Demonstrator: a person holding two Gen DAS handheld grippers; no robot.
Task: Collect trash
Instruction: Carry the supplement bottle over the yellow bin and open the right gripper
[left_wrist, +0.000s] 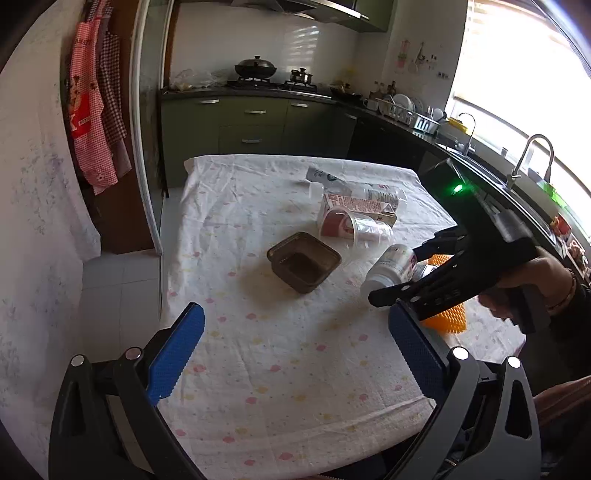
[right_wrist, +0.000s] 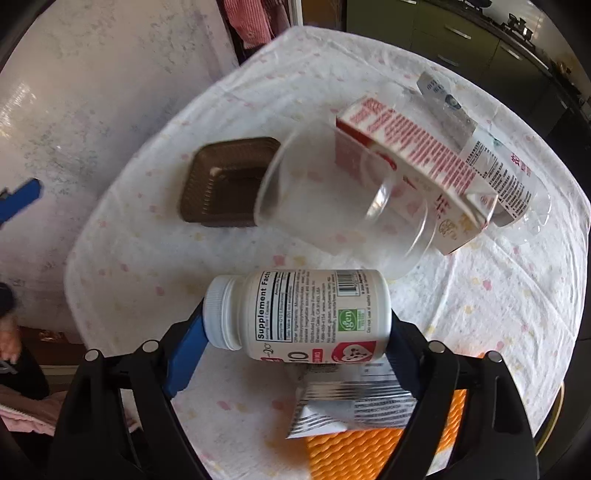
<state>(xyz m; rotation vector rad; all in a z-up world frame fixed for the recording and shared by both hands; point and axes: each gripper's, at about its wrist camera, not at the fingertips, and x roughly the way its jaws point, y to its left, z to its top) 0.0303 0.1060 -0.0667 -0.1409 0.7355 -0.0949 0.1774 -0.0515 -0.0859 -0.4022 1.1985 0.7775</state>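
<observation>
L tongs (left_wrist: 291, 354) open wide, nothing between the blue pads, hovering over the near part of the worktop (left_wrist: 280, 369), which is covered w/ a white cloth w/ pink and yellow spots.

R tongs (right_wrist: 295, 332) gripping a white supplement bottle (right_wrist: 306, 314) lengthwise: one blue pad against the white cap end, other against the base. Bottle held sideways, label readable. In the left wrist view the same bottle (left_wrist: 388, 269) sits at the tip of the R tongs (left_wrist: 402, 277), a person's hand (left_wrist: 532, 284) on the handle.

Below the bottle: a silvery foil packet (right_wrist: 351, 406) lying partly on an orange mesh-textured item (right_wrist: 354, 450), both on the cloth near the worktop edge.

Rest of trash toward the worktop middle: brown square plastic tray (left_wrist: 303, 261), empty, upright; clear plastic cup (left_wrist: 354, 229) on its side, against a red-and-white carton (left_wrist: 358, 212), also lying down; behind that a clear plastic bottle (left_wrist: 373, 192) w/ label, on its side.

Kitchen cabinets and sink (left_wrist: 480, 162) behind.
</observation>
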